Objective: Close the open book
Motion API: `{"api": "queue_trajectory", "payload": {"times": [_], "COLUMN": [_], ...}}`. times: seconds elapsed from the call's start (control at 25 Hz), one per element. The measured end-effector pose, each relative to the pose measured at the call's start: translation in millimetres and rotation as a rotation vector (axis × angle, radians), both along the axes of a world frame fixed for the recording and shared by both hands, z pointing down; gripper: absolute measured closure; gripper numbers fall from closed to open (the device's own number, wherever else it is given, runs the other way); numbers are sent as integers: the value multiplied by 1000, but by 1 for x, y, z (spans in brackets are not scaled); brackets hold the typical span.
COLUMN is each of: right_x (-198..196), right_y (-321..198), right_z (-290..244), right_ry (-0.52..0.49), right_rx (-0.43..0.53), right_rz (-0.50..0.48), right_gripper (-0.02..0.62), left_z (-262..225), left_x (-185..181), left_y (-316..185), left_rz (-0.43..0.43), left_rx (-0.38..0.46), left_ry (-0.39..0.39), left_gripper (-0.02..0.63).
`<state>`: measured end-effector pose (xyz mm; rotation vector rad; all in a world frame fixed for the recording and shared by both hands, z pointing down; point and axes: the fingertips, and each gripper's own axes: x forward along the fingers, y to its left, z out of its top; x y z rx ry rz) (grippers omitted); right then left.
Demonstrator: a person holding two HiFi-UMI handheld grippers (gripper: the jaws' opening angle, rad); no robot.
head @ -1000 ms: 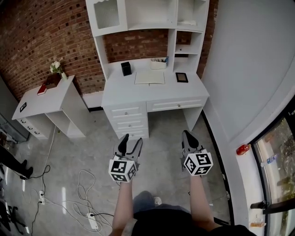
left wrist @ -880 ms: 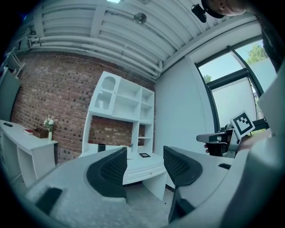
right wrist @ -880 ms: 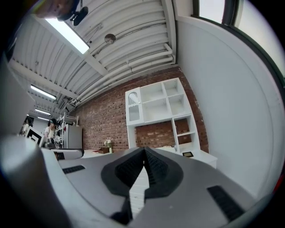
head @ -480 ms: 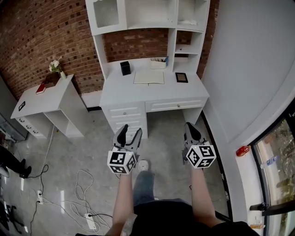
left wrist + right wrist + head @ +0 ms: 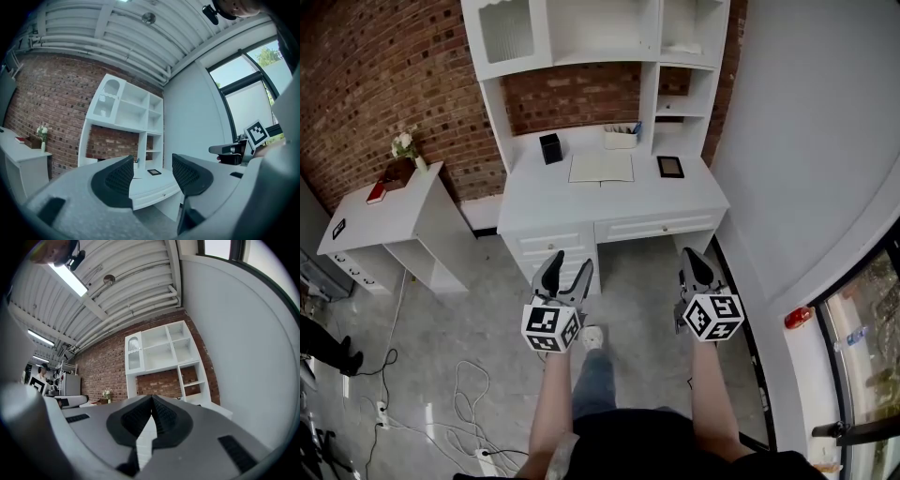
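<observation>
Desk (image 5: 546, 192) nearer; book (image 5: 601, 169) head-view only

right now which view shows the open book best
The head view: the open book lies flat and fully visible on the desk. In both gripper views I can't make it out past the jaws.

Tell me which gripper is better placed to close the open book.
Probably the left gripper: its jaws stand apart and it is nearly in line with the open book. The right gripper is shut and farther to the side. Both are far from the desk.
</observation>
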<state>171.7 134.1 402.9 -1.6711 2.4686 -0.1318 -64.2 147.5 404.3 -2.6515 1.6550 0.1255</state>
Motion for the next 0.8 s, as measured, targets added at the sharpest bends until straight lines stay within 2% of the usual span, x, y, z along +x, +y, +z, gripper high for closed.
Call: {"api": "queue_trajectory", "payload": {"times": [0.32, 0.8], "right_x": [-11, -42], "right_y": [-94, -299], "right_z": [15, 25], "right_ry": [1, 0], "right_rx": [-22, -87], "right_rz": [32, 65], "right_gripper": [597, 597], "left_z": [12, 34], "left_x": [-17, -32], "left_y": [-101, -310], "left_rz": [6, 58], "left_rx": [-26, -109], "left_ry": [9, -22], "left_gripper": [379, 379]}}
